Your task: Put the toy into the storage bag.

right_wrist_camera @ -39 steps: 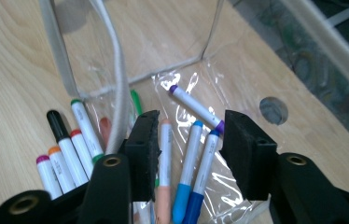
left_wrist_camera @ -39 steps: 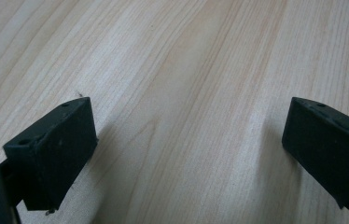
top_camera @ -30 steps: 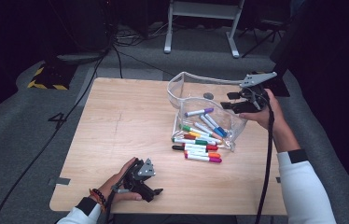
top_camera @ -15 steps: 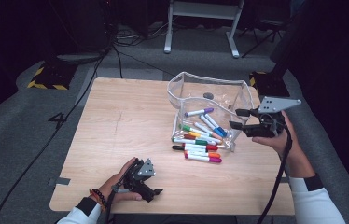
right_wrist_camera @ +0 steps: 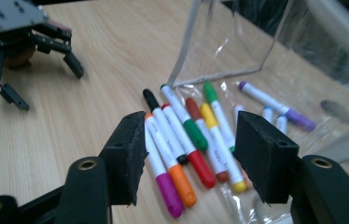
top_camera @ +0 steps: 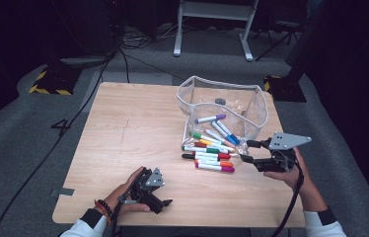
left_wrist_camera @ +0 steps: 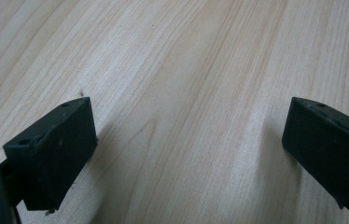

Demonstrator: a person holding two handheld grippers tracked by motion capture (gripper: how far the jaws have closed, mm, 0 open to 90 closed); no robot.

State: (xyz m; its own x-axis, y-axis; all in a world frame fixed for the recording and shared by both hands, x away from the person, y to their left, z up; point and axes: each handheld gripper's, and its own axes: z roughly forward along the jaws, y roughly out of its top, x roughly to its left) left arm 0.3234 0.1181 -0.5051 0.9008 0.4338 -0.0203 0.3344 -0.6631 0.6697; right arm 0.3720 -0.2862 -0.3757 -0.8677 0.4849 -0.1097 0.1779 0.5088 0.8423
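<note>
Several coloured markers [top_camera: 209, 154] lie in a loose row on the wooden table [top_camera: 123, 128], in front of a clear plastic pouch [top_camera: 222, 96] that holds a purple marker [top_camera: 211, 118] and a few more. My right gripper [top_camera: 246, 151] hovers low at the right end of the row, pointing left at it. Its jaws are open and have just been opening further, with nothing between them. In the right gripper view the markers [right_wrist_camera: 182, 140] lie just beyond the right gripper [right_wrist_camera: 191, 126]. My left gripper [top_camera: 164, 205] rests open on bare wood near the front edge, and the left gripper [left_wrist_camera: 191, 112] holds nothing.
The pouch's open mouth faces the marker row [right_wrist_camera: 224, 56]. The left gripper [right_wrist_camera: 46, 86] is seen far off in the right gripper view. Bare tabletop stretches across the left half. Cables and a metal stand [top_camera: 212, 24] lie on the floor beyond the table.
The right gripper has come down from above the pouch toward the near right, ending beside the marker row. The left hand has stayed put.
</note>
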